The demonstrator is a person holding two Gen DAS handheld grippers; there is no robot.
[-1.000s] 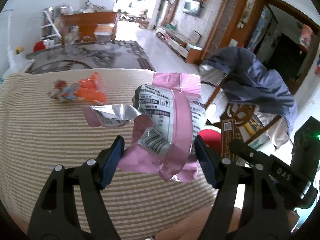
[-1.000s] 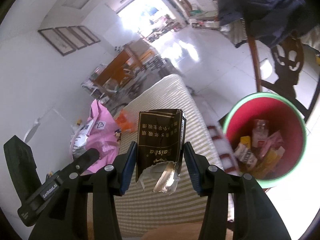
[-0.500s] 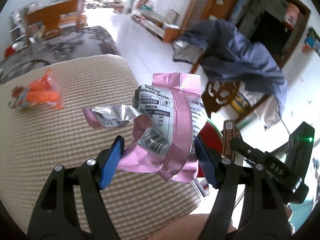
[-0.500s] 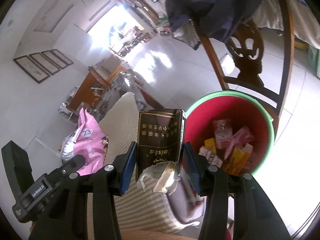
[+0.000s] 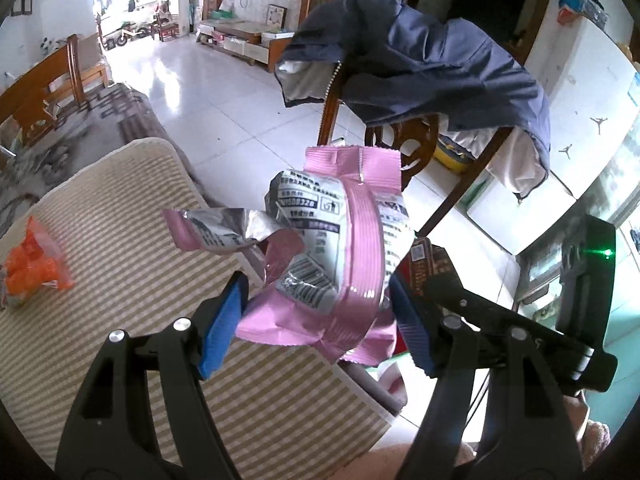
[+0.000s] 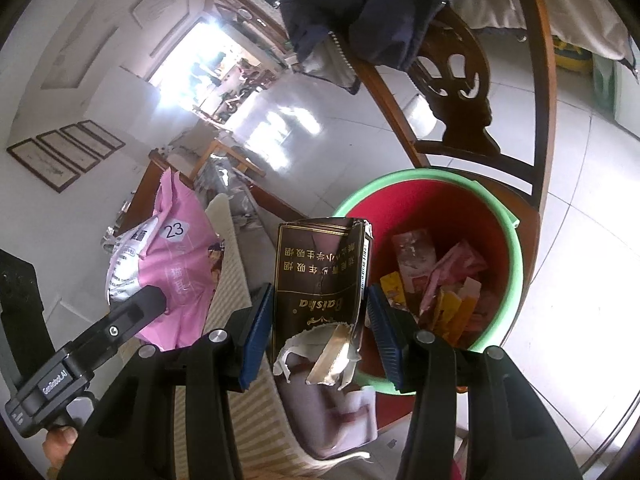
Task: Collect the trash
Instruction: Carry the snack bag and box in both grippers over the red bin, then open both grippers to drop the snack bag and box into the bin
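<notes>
Pink snack wrapper (image 5: 340, 264) clenched in your left claw (image 5: 316, 312); right claw (image 6: 316, 328) grips dark cigarette pack (image 6: 320, 276), seemingly beside bin (image 6: 516, 248) rim.

A crumpled pink-and-white snack wrapper (image 5: 340, 256), with a torn foil flap sticking out to one side and a barcode showing, is sitting upright between the blue pads of the left hand-held gripper (image 5: 316, 320), above the edge of the striped surface. A dark brown cigarette pack (image 6: 320, 280) with gold lettering and a ragged torn end is standing upright between the pads of the right hand-held gripper (image 6: 318, 328), just beside the bin. The red bin with a green rim (image 6: 516, 256) is standing on the floor and holding several pink, yellow and red wrappers, while an orange wrapper (image 5: 36, 268) is lying flat on the striped surface, well apart.
</notes>
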